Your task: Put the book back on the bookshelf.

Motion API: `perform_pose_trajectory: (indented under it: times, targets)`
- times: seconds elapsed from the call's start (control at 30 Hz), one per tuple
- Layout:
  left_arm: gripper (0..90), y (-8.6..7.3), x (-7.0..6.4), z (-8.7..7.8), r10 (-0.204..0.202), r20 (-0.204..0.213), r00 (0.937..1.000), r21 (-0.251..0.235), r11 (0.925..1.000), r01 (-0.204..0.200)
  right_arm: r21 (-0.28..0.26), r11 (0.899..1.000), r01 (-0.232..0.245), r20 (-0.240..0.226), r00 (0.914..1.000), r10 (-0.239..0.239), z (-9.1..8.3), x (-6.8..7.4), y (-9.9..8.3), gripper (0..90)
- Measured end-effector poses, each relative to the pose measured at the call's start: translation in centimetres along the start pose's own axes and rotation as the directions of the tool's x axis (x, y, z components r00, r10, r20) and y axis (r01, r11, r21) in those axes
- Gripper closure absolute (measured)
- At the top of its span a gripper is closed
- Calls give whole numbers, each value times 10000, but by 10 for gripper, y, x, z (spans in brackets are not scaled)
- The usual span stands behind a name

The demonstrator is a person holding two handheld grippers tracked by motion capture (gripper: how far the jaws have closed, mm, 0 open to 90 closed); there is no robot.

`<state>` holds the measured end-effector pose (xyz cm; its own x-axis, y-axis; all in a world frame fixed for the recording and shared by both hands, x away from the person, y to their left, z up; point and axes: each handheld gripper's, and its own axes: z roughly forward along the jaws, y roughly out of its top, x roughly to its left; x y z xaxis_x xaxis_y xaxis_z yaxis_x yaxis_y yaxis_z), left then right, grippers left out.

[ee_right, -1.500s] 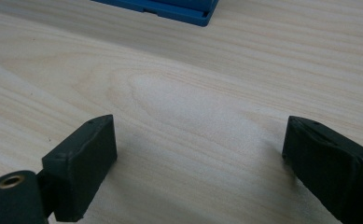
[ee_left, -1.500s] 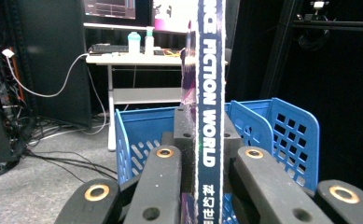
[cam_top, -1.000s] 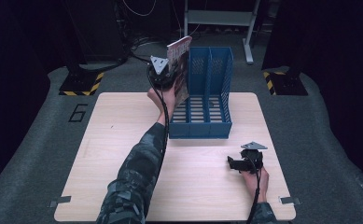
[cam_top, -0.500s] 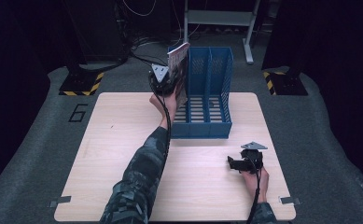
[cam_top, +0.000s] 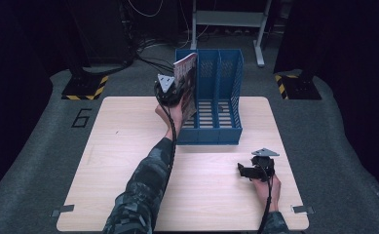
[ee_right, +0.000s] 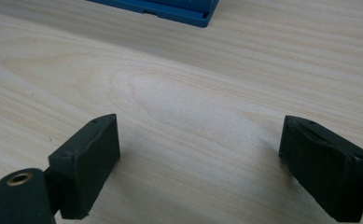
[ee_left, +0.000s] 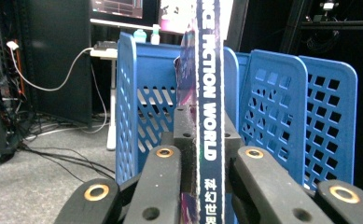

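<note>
Wooden table point(cam_top: 128, 161), dark room. Left gripper point(ee_left: 202, 140) pinching magazine point(ee_left: 209, 93) spine: thin, floppy, light; hold near spine entering blue file rack point(cam_top: 226, 97). Right gripper point(ee_right: 198, 163) spread, idle.

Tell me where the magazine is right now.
The magazine is clamped upright in the left gripper, held at the left compartment of the blue file rack, at the table's far side in the high view.

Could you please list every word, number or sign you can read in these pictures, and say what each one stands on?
"NCE FICTION WORLD", its start cut off: on the spine of the magazine that the left gripper clamps in front of the blue file rack.
"科幻世界": lower on the same spine.
"6": on the grey floor mat left of the table.
Print on the magazine's cover: too blurred to read.
</note>
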<state>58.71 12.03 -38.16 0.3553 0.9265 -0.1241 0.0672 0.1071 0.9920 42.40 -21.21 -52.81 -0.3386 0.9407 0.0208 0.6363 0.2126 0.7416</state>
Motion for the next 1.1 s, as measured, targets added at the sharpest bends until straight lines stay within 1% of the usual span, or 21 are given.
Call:
perform_pose_trajectory:
  times: [0.1, 0.13, 0.23, 0.27, 0.3, 0.33, 0.37, 0.43, 0.47, 0.53, 0.57, 0.63, 0.67, 0.7, 0.77, 0.8, 0.9, 1.0, 1.03, 1.07, 1.1]
  targets:
    - [839, -4, 0, 0, -6, 15, 10000, 106, 9999, 6, 1, 10000, -13, 18, 10000, 13, 0, 0, 0, 120]
    - [839, -5, 0, -1, 36, 31, 10000, 22, 10000, -36, -13, 10000, 25, 27, 10000, -25, 0, 0, 0, 120]
    - [839, -3, -1, -2, 108, 140, 9998, 189, 9998, -110, -2, 10000, -10, 26, 10000, 10, 0, 0, 0, 120]
    - [839, -3, -1, -2, 96, 193, 9998, 257, 9996, -101, -1, 10000, -17, 27, 10000, 17, 0, 0, 0, 120]
    - [838, -2, 0, -4, 111, 263, 9996, 447, 9989, -123, -2, 10000, -5, 25, 10000, 5, 0, 0, 0, 120]
    - [838, -2, -1, -4, 135, 236, 9996, 406, 9991, -145, 11, 10000, -34, 36, 10000, 34, 0, 0, 0, 120]
    - [837, -2, -1, -6, 157, 244, 9996, 491, 9986, -169, -1, 10000, -19, 29, 10000, 19, 0, 0, 0, 121]
    - [837, -1, 0, -9, 292, 383, 9988, 649, 9974, -316, 3, 10000, -34, 36, 10000, 34, 0, 0, 0, 121]
    - [836, 0, 0, -10, 325, 466, 9984, 824, 9959, -363, 1, 10000, -29, 38, 10000, 29, 0, 0, 0, 122]
    - [834, 1, 1, -12, 299, 608, 9977, 967, 9947, -357, 0, 10000, -31, 40, 10000, 31, 0, 0, 0, 122]
    - [833, 1, 2, -14, 342, 653, 9973, 1093, 9931, -412, -1, 10000, -28, 38, 10000, 28, 0, 0, 0, 122]
    - [830, 3, 4, -17, 489, 898, 9948, 1333, 9892, -606, -5, 10000, -20, 35, 10000, 20, 0, 0, 0, 122]
    - [829, 3, 5, -18, 481, 983, 9940, 1370, 9887, -614, 1, 10000, -33, 38, 10000, 33, 0, 0, 0, 122]
    - [828, 4, 6, -20, 528, 1101, 9925, 1570, 9851, -698, -10, 10000, -15, 32, 10000, 15, 0, 0, 0, 122]
    - [826, 4, 8, -23, 504, 1205, 9914, 1617, 9844, -696, 1, 10000, -36, 38, 10000, 36, 0, 0, 0, 122]
    - [825, 5, 9, -25, 542, 1283, 9902, 1797, 9807, -770, -6, 10000, -23, 36, 10000, 23, 0, 0, 0, 122]
    - [823, 5, 11, -29, 540, 1405, 9886, 1955, 9773, -811, -4, 10000, -34, 51, 10000, 34, 0, 0, 0, 122]
    - [821, 5, 12, -33, 593, 1592, 9855, 2162, 9719, -934, 0, 10000, -45, 53, 10000, 45, 0, 0, 0, 122]
    - [820, 6, 12, -34, 634, 1697, 9835, 2302, 9678, -1021, 1, 10000, -44, 53, 10000, 44, 0, 0, 0, 122]
    - [819, 5, 12, -35, 677, 1665, 9837, 2240, 9690, -1046, -3, 10000, -39, 54, 10000, 39, 0, 0, 0, 123]
    - [817, 5, 12, -36, 733, 1733, 9821, 2321, 9661, -1131, -4, 10000, -41, 53, 10000, 41, 0, 0, 0, 123]
